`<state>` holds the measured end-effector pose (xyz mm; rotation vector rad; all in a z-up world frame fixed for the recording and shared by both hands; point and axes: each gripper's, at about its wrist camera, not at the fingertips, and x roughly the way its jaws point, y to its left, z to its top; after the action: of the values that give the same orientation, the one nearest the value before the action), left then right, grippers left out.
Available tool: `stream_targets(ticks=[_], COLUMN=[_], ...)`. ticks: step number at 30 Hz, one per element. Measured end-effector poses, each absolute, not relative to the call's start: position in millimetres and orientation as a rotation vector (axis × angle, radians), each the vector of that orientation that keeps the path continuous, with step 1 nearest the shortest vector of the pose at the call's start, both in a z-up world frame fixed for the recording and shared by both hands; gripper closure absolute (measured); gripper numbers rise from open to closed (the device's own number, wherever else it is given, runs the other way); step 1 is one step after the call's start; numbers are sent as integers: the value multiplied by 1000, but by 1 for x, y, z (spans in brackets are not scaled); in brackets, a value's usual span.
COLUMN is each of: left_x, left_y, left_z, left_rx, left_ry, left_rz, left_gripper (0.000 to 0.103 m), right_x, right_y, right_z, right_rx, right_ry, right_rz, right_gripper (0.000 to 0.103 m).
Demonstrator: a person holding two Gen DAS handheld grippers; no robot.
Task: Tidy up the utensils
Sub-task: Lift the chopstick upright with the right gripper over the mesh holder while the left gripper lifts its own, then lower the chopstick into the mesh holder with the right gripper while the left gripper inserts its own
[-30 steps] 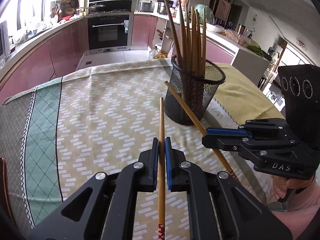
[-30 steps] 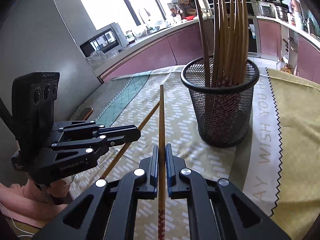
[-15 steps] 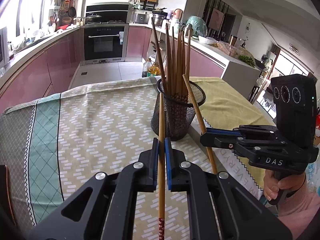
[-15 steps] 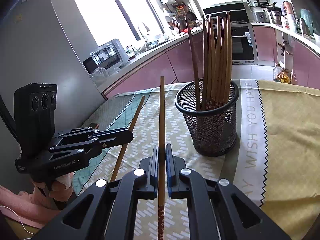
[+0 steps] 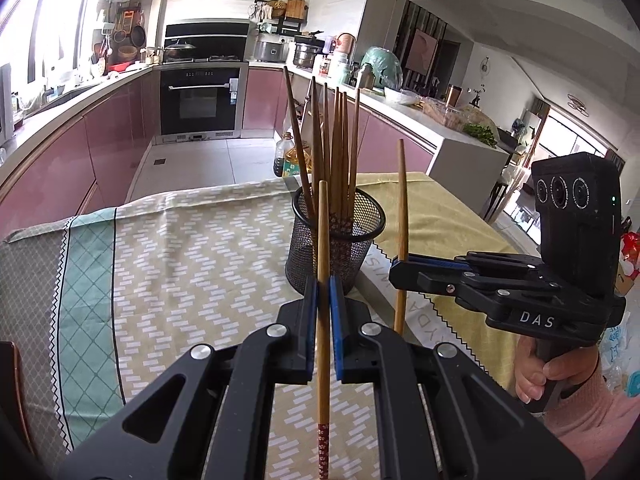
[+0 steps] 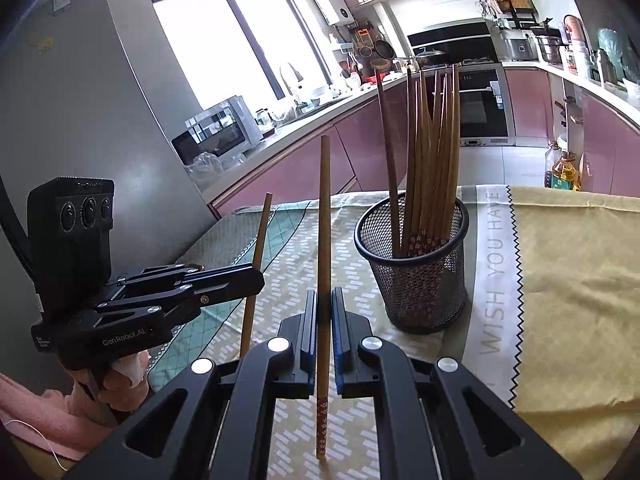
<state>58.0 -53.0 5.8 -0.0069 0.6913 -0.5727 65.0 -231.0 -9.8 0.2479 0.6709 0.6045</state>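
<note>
A black mesh holder [image 5: 335, 241] [image 6: 412, 262] stands on the tablecloth with several wooden chopsticks [image 5: 334, 152] [image 6: 430, 152] upright in it. My left gripper [image 5: 323, 284] [image 6: 256, 276] is shut on one chopstick [image 5: 323, 264] [image 6: 256, 264], held nearly upright, in front of and left of the holder. My right gripper [image 6: 324, 300] [image 5: 400, 270] is shut on another chopstick [image 6: 324, 248] [image 5: 402, 216], also nearly upright, to the holder's right in the left wrist view. Both are raised above the table.
The table has a patterned cloth [image 5: 180, 260] and a yellow cloth [image 6: 572, 288] with printed lettering. Its far edge drops to the kitchen floor, where oil bottles [image 5: 292, 160] stand. Counters and an oven [image 5: 200, 100] lie beyond.
Both grippers have lifted and tilted their chopsticks from lying forward to nearly upright, and drawn back from the holder, which now looks smaller and farther.
</note>
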Motion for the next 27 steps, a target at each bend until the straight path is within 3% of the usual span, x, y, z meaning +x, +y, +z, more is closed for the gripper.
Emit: stream_targets(ticks=[27], left_x=[54], left_y=[-58], left_z=[36], left_rx=[-11], left_ry=[618], left_rz=[-589], left_gripper=[96], right_x=[66], right_y=[-238], right_z=[20], right_rx=[223], right_ry=[589], right_rz=[582], right_gripper=[97])
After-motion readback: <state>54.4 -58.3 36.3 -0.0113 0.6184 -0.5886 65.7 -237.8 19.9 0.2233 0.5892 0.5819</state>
